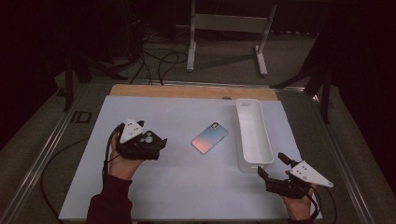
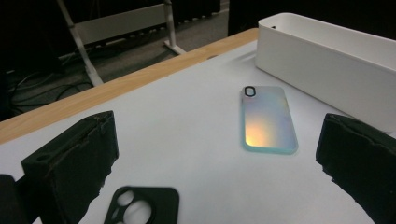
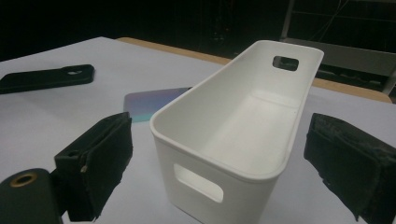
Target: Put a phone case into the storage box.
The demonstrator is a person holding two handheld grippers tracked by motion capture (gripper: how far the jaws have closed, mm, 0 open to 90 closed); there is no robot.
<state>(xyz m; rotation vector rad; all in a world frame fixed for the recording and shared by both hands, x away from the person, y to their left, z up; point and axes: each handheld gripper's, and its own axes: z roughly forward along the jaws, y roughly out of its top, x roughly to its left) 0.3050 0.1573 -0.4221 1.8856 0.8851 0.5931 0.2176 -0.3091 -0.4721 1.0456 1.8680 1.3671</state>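
Left tool (image 1: pixel 159 143): jaws apart, empty. Black phone case (image 2: pixel 142 206) lies just below it; iridescent phone case (image 2: pixel 267 118) lies flat ahead. Right tool (image 1: pixel 272 167): jaws apart, white bin (image 3: pixel 243 126) directly ahead on the surface (image 1: pixel 187 186).

No legible text, label, brand, number or sign appears on any surface: the iridescent phone case (image 1: pixel 209 137), the black phone case (image 2: pixel 142 206) and the white bin (image 3: pixel 243 140) beside the iridescent case all bear no readable marking.
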